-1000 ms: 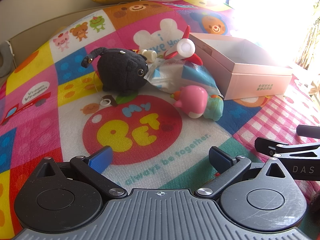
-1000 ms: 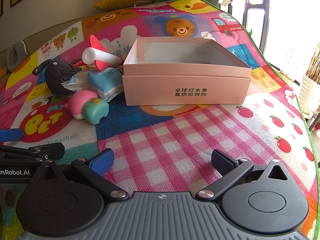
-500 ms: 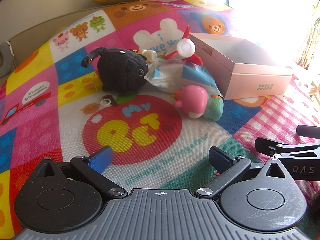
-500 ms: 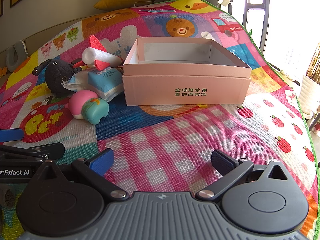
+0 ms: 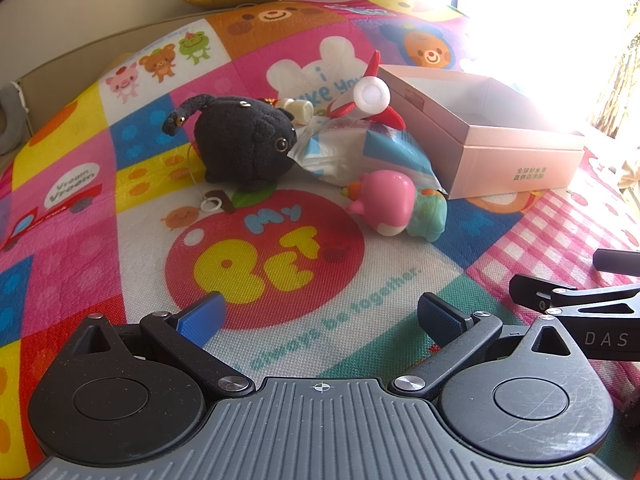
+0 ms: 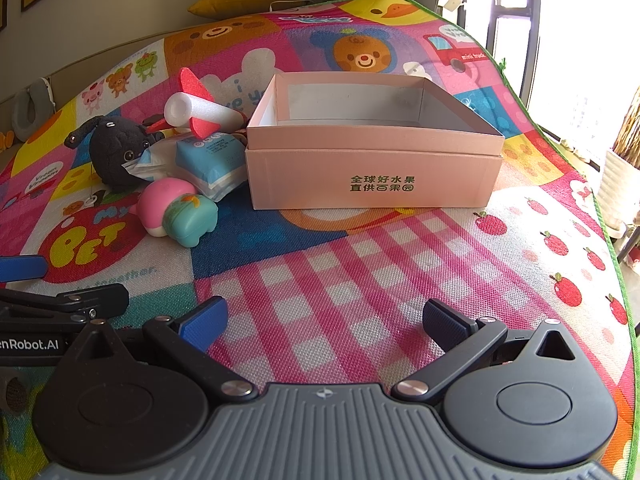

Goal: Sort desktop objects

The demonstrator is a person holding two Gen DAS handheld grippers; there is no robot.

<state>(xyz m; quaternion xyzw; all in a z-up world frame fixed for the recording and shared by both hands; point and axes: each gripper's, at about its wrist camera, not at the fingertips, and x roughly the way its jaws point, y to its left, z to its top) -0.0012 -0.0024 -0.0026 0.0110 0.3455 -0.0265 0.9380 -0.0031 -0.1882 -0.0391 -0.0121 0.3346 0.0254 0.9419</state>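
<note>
A pile of small items lies on a colourful play mat: a black plush toy [image 5: 244, 144] [image 6: 114, 154], a blue-and-white tissue pack [image 5: 360, 152] [image 6: 208, 160], a white foam rocket with red fins [image 5: 370, 96] [image 6: 200, 110], and a pink and teal squishy toy [image 5: 396, 204] [image 6: 176, 212]. An open, empty pink box [image 5: 496, 148] [image 6: 372, 172] stands right of them. My left gripper [image 5: 320, 316] is open, low over the mat, well short of the toys. My right gripper [image 6: 324, 320] is open too, in front of the box.
The mat [image 6: 340, 280] covers the whole surface, its green edge [image 6: 600, 216] running down the right. A yellow cushion [image 6: 248, 0] lies at the back by the wall. A small white ring on a string [image 5: 211, 204] lies near the plush. A window is at the right.
</note>
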